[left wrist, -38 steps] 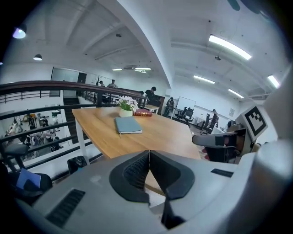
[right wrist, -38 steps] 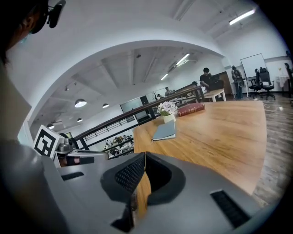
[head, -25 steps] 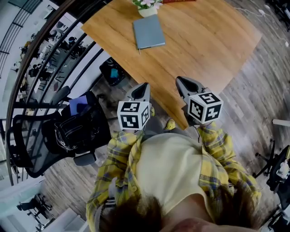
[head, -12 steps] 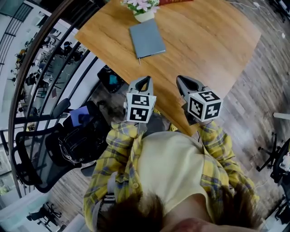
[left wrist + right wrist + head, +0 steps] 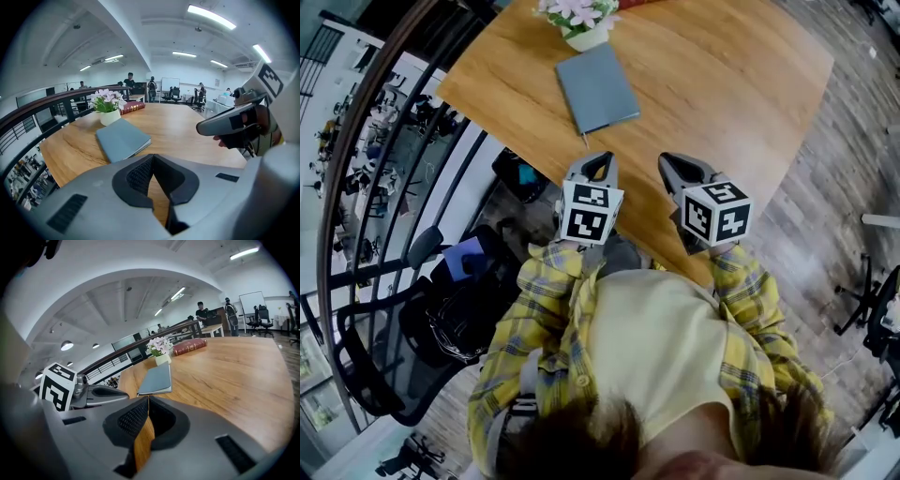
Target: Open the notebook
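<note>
Both tools are closer to the notebook (image 5: pixel 597 89) than a second ago. The left tool (image 5: pixel 598 161) has rolled and the right tool (image 5: pixel 670 164) is beside it, both shut and empty. The notebook lies closed on the counter (image 5: pixel 731 84) ahead of them, so opening hasn't begun.

You are working in an open-plan office on an upper level. Evidence noted: a black mesh swivel chair (image 5: pixel 384 356) beside your wooden table (image 5: pixel 722 84); a whiteboard (image 5: pixel 170 84) and more desk chairs (image 5: pixel 176 94) at the far end; ceiling strip lights (image 5: pixel 211 16); and a curved railing (image 5: pixel 51 101) overlooking workstations (image 5: pixel 352 159) on the floor below.
</note>
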Demonstrator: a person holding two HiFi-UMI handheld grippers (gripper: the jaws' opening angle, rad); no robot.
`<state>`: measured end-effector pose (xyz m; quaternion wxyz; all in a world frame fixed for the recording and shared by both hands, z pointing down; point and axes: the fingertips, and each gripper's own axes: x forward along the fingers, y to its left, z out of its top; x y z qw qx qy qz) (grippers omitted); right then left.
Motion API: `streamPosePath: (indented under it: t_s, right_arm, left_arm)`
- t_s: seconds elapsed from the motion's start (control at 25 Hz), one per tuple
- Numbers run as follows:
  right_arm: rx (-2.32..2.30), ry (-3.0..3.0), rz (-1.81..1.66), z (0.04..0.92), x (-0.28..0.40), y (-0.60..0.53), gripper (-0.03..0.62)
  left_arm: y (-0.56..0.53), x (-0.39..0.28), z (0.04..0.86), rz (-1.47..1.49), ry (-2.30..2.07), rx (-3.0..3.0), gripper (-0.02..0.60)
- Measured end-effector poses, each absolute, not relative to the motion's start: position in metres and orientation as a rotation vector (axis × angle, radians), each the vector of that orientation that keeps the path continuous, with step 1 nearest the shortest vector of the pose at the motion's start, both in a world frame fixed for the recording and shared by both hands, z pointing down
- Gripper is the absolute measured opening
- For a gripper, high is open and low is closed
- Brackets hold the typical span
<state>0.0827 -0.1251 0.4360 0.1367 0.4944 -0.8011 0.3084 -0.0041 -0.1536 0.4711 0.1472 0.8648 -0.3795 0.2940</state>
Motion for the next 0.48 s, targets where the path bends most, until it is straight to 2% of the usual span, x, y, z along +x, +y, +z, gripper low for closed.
streamPosePath:
  t_s: [0.48]
  right_arm:
    - [1.433, -2.240, 0.956, 0.462, 0.082, -0.157, 0.066]
  left_arm:
    - [-0.202, 0.001, 0.505, 1.155, -1.047, 2.575, 0.009]
